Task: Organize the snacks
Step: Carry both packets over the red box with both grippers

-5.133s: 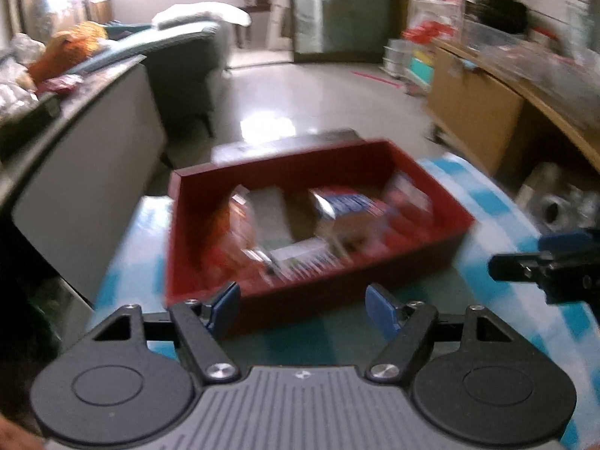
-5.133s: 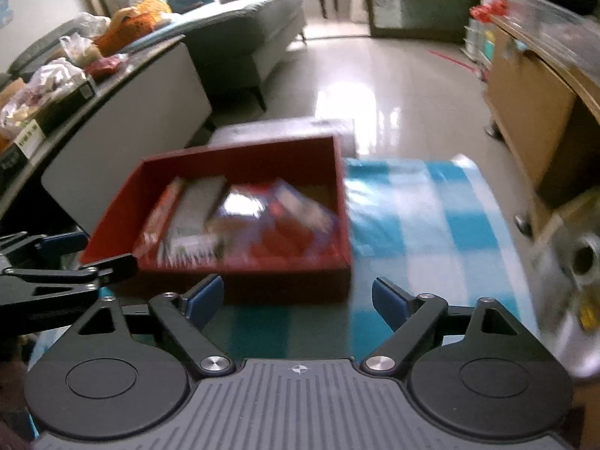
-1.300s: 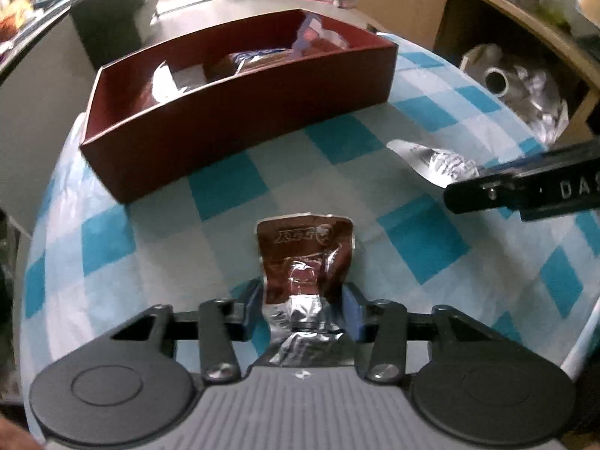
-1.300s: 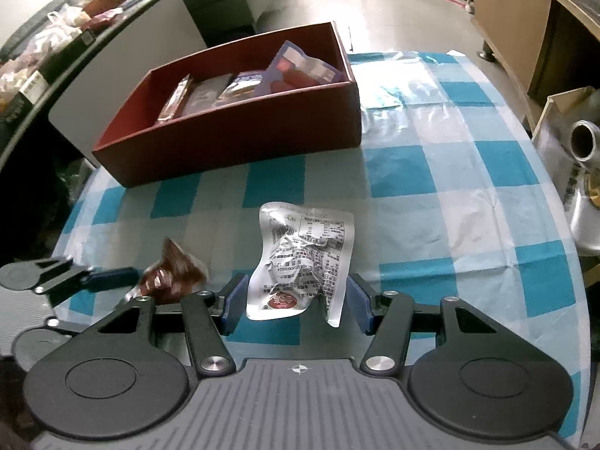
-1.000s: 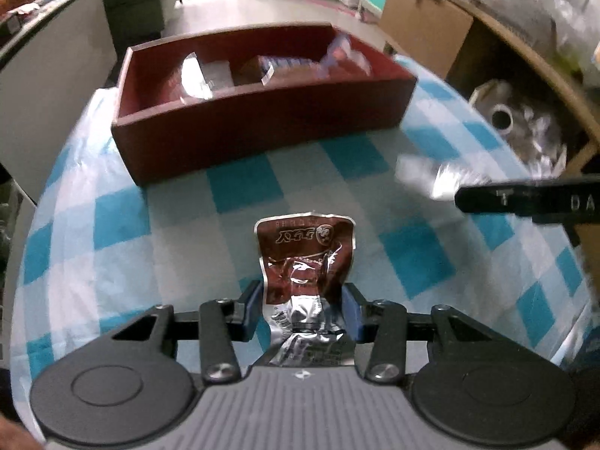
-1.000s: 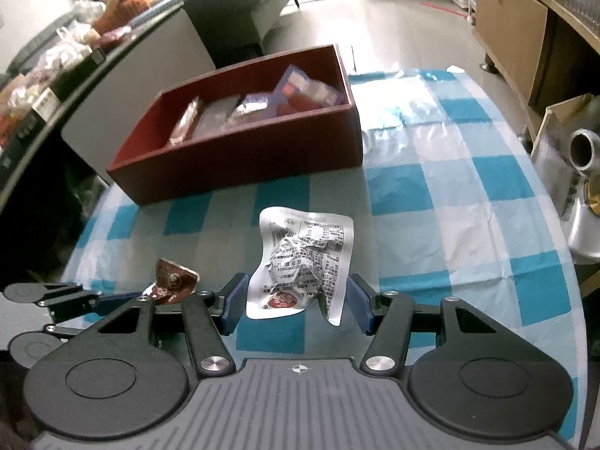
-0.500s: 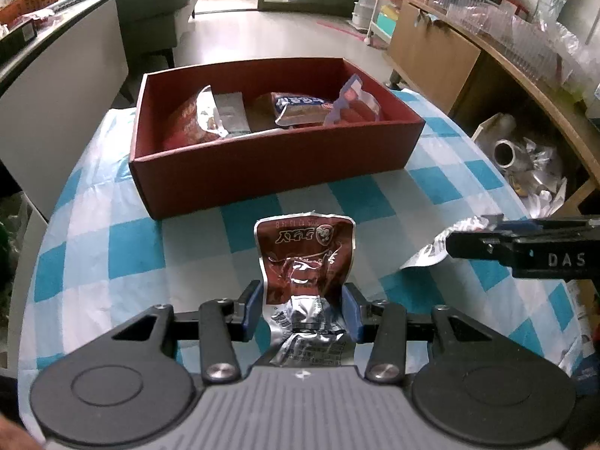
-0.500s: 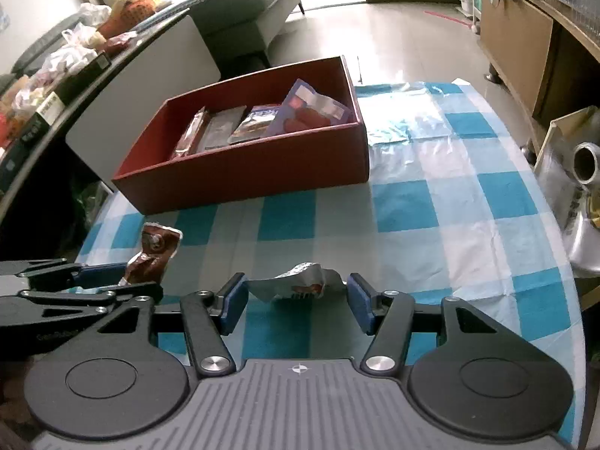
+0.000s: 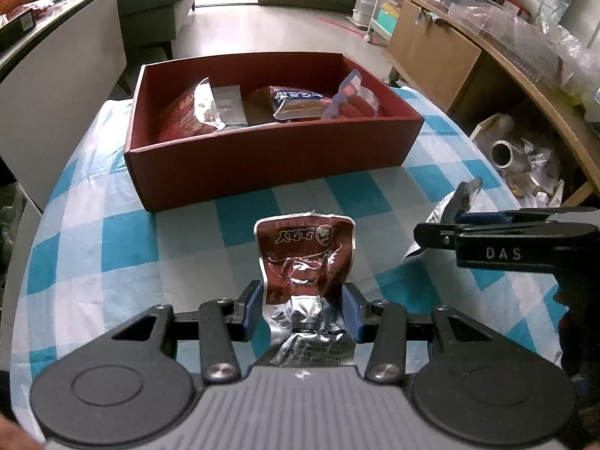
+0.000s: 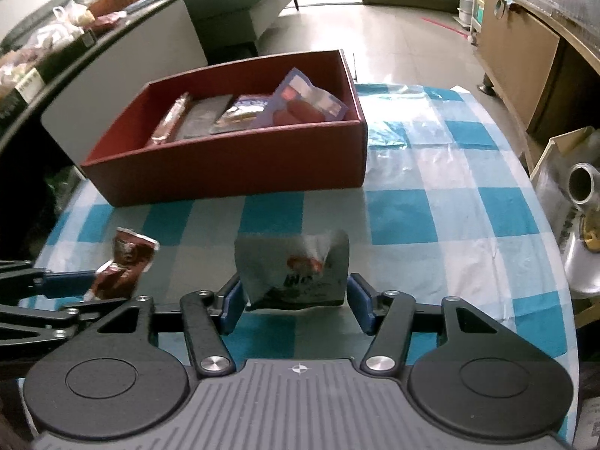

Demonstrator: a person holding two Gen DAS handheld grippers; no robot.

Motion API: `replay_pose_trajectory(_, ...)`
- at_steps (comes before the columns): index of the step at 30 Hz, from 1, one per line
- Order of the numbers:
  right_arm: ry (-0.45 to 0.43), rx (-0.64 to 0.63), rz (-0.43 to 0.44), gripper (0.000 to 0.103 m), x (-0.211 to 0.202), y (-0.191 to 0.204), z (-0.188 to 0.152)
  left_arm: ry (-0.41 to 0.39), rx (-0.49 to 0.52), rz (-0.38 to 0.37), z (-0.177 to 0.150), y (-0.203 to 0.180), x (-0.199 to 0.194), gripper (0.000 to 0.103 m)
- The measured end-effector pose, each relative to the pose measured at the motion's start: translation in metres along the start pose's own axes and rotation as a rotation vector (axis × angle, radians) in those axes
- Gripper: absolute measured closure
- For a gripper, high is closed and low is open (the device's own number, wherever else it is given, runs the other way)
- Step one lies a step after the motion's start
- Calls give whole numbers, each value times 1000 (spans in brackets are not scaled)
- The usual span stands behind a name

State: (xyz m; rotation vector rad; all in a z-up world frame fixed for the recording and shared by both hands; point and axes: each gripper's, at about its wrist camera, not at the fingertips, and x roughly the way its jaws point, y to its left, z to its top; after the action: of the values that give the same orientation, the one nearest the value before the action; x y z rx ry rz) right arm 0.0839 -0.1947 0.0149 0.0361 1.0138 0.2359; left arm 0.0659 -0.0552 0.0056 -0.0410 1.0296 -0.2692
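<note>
Left wrist view: left gripper (image 9: 302,309) fingers clenched on a brown snack packet (image 9: 304,262), held upright above the checked worktop (image 9: 112,240); the red box (image 9: 270,153) lies straight ahead past the packet's top edge, long axis crosswise. Right wrist view: right gripper (image 10: 296,302) fingers grasping a silver packet (image 10: 296,268); box (image 10: 232,165) ahead and slightly left, so the left hand looks the better lined up.

Left tool (image 9: 302,309) and right tool (image 10: 296,305), black linkage arms, blue finger pads (image 9: 250,309), silver pivot screws, round black discs, ribbed grey housing, white "DAS" lettering.
</note>
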Motion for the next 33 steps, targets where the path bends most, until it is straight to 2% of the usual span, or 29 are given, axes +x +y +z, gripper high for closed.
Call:
replay_pose_trajectory(7, -25, 22, 19, 40, -6, -3, 1, -8, -9, -10, 2, 2, -3, 64)
replay_pose_trajectory(12, -64, 30, 44, 40, -20, -4, 6, -55, -3, -9, 8, 0, -11, 64)
replay_pose_trajectory(24, -156, 28, 96, 40, -38, 2, 31, -180, 1, 21, 44, -7, -26, 64)
replay_pose_trajectory(33, -207, 33, 119, 40, -37, 4, 58, -221, -11, 52, 68, -1, -22, 64)
